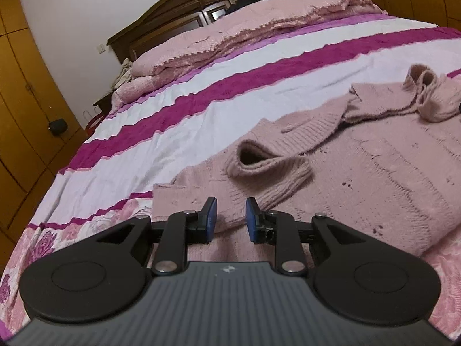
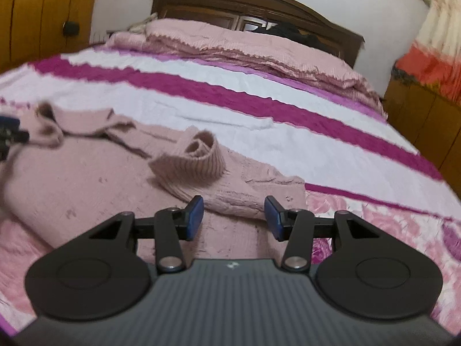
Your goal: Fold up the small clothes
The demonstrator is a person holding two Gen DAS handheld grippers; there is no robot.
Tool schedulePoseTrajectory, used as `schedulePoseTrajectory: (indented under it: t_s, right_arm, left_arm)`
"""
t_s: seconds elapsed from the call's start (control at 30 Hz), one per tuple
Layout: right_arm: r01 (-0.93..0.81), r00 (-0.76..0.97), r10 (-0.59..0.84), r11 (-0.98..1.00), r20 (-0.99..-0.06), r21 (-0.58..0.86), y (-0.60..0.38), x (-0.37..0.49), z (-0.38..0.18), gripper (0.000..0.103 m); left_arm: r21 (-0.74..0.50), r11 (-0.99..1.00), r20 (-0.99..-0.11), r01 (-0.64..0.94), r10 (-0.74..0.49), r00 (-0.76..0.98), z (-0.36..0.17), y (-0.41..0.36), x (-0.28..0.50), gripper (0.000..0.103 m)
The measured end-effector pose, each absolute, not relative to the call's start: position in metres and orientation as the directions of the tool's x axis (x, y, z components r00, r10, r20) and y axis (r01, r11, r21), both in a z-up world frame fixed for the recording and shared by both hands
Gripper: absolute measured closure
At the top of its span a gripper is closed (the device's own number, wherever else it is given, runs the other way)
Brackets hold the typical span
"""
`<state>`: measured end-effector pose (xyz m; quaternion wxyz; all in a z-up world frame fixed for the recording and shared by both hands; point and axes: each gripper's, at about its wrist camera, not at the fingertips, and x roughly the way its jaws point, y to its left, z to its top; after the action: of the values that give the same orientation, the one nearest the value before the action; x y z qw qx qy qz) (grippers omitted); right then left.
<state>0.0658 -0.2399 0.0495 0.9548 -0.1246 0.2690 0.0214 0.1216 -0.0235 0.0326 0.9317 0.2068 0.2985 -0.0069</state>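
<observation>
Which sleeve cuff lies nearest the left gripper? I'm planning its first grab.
The open-mouthed cuff just beyond the left gripper; the other cuff lies far right.

Bed with white-and-magenta striped, rose-printed cover [image 1: 178, 132]; dusty-pink knitted sweater [image 1: 374, 178] flat on it, ahead of both jaws; folded pink quilt [image 1: 259, 26] beyond.

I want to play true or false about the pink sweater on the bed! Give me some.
1. The pink sweater lies on a striped bedspread. True.
2. The left tool is clamped on a sleeve. False: it is open, holding nothing.
3. The right tool is open. True.
4. Both sleeves stick straight out sideways. False: the cuffs lie folded in over the sweater's body.
5. The headboard is white metal. False: dark wood.
</observation>
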Motion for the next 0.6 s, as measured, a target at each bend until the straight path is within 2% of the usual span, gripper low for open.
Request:
schedulePoseTrajectory:
  t_s: [0.2,0.3,0.43,0.6]
  right_arm:
    - [-0.229,0.852,0.031,0.920,-0.523,-0.318,-0.230,0.078,0.038,0.054]
    - [-0.246,0.855,0.034,0.905,-0.518,-0.346,-0.227,0.084,0.035,0.054]
    - [-0.230,0.855,0.043,0.924,-0.517,-0.304,-0.229,0.093,0.034,0.054]
    - [-0.204,0.858,0.035,0.939,-0.512,-0.278,-0.230,0.101,0.031,0.056]
  left_arm:
    - [0.435,0.876,-0.541,0.209,0.069,0.838,0.024,-0.029,0.132,0.075]
    - [0.389,0.880,-0.557,0.272,-0.010,0.830,0.032,-0.027,0.126,0.075]
    - [0.308,0.884,-0.587,0.352,-0.114,0.801,0.039,-0.027,0.117,0.075]
    - [0.378,0.874,-0.587,0.306,-0.030,0.809,0.020,-0.035,0.132,0.073]
